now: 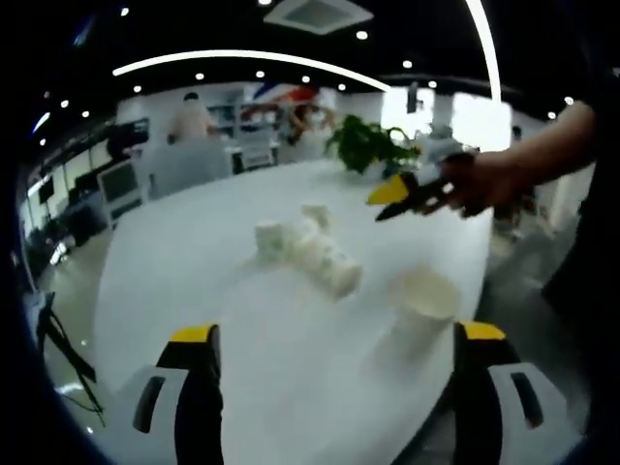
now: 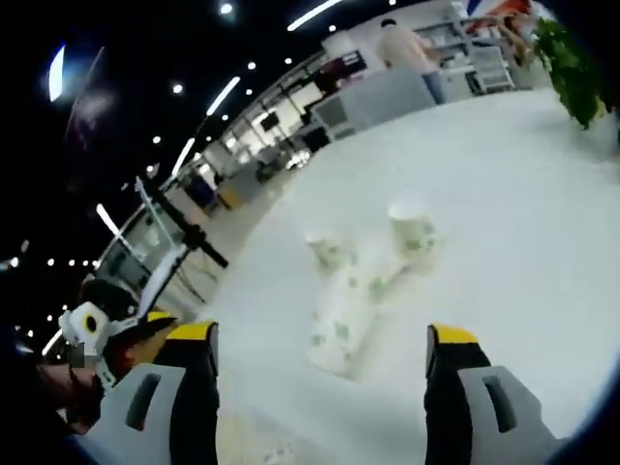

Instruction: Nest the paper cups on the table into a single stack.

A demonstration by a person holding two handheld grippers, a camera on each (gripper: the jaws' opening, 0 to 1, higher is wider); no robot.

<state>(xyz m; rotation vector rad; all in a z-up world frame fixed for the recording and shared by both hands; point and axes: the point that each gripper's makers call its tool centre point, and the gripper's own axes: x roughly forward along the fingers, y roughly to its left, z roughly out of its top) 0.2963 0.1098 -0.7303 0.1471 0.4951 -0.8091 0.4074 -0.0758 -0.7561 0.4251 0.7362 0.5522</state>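
While the paper cups (image 1: 308, 250) are lying tipped on the worktop (image 1: 194, 291), I am holding both my left gripper (image 1: 334, 363) and right gripper (image 2: 320, 363) with fingers spread, empty, ready for gathering.

No legible text anywhere

Open-plan office, dark ceiling w/ long curved white light strips (image 1: 252, 60) + small round spotlights. Square ceiling AC vent (image 1: 318, 14). Large round white table (image 1: 194, 281); green leafy potted plant (image 1: 368, 143) at far edge. Desks w/ monitors (image 1: 116, 184) beyond. Pale glossy floor (image 1: 68, 281).
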